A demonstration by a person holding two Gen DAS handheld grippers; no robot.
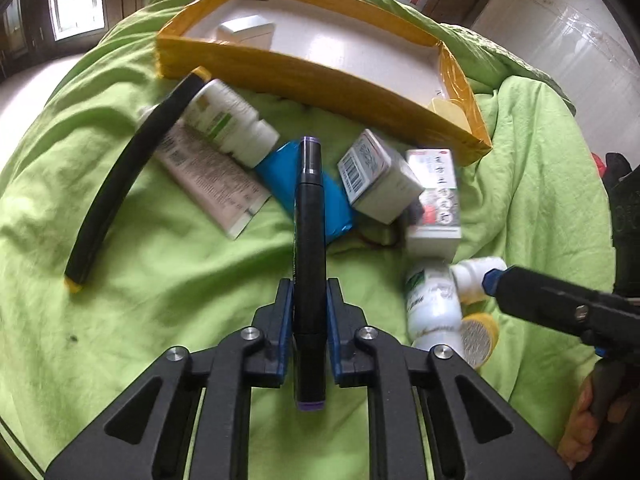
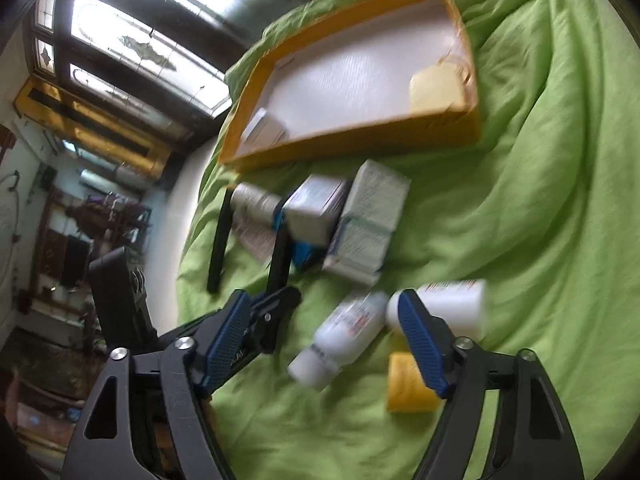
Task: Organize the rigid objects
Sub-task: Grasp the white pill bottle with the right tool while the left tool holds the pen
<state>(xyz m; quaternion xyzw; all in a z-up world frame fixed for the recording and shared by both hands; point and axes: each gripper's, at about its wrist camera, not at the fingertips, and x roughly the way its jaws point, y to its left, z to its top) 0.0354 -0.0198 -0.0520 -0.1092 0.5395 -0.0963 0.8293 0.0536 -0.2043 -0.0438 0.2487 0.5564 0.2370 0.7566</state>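
- The left gripper [image 1: 309,304] is clamped on a black marker [image 1: 307,216], gripped along its length, likely for carrying to the yellow tray [image 1: 320,68].
- The right gripper [image 2: 320,340] hangs wide above a white bottle [image 2: 340,340], nothing gripped.
- Boxes [image 1: 380,176] lie heaped on the green cloth [image 1: 160,280], outside the tray.

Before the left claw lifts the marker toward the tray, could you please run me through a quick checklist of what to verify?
1. Left claw shut on the black marker: ok, both pads press its barrel.
2. Marker held near its middle: not ok, the grip sits toward the rear end, so it may tip.
3. Free floor in the yellow tray: ok, only a white box and a pale yellow item lie in it.
4. Right claw out of the lift path: ok, it is open over a white bottle, off to the side.
5. Marker clear of the blue packet: cannot tell.
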